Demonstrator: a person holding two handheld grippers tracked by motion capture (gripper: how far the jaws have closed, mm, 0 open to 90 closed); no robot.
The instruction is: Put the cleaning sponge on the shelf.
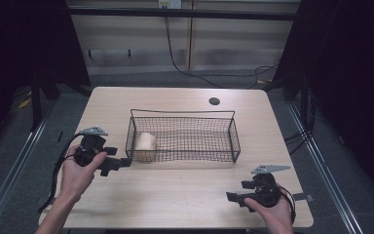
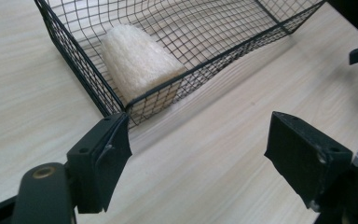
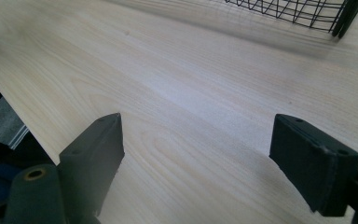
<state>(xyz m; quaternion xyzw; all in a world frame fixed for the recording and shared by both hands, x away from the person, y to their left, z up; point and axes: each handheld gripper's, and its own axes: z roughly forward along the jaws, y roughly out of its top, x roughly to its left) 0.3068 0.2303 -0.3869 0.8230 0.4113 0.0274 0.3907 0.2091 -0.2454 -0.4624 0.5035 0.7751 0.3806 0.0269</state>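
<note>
High view: left gripper (image 1: 121,162) sat just outside the near-left corner of the wire basket (image 1: 233,127), jaws apart and empty, aimed at that corner. The cream sponge-like block (image 1: 146,142) lay inside the basket at its left end, against the left wall. Right gripper (image 1: 231,196) rested near the table's (image 1: 175,200) near-right corner, well apart from the basket, jaws apart, holding nothing. Likely step: reach for the block. To do it well, lift over the rim and come down from above, not through the mesh.

Left gripper view: block (image 2: 137,63) looked soft, porous, rounded on top, with a flat cut face toward the near-left corner of the basket (image 2: 279,28). Thin black wire mesh, rigid rim; jaw pads matte black, wide open either side of the corner.

Right gripper view: pale wood-grain laminate table (image 3: 177,107), smooth; basket corner (image 3: 340,18) at far right; jaws spread, nothing between
</note>
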